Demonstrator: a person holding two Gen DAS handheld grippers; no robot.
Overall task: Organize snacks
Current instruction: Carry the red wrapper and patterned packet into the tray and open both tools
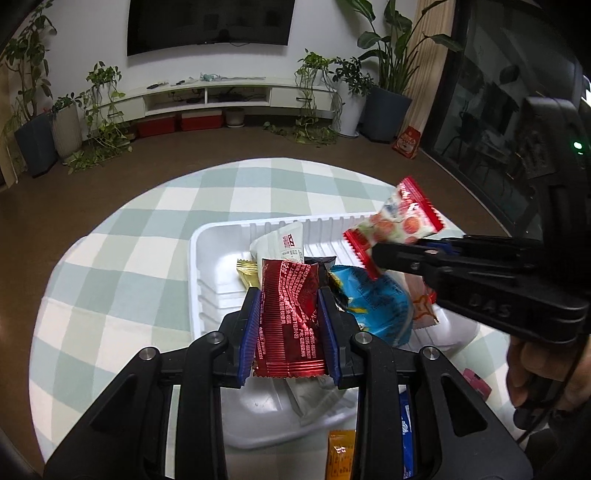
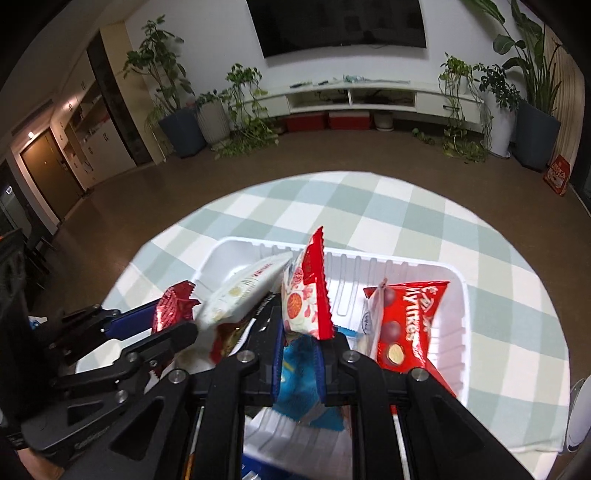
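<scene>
Snacks pinched in both fingers over tray (image 1: 221, 236); Mylikes bag (image 2: 410, 325) only in right view.

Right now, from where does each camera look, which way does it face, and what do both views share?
Left wrist: sits on the left gripper, looks forward and down at the white tray; its fingers clamp a dark red packet; a hand shows.
Right wrist: sits on the right gripper, same direction; it pinches a red-edged white packet.
Shared: tray, both packets, checked cloth, television.

Wall-mounted television (image 1: 210, 26) above white media console (image 1: 229, 96), potted plants (image 1: 384, 74) on brown floor (image 1: 184, 147).
</scene>
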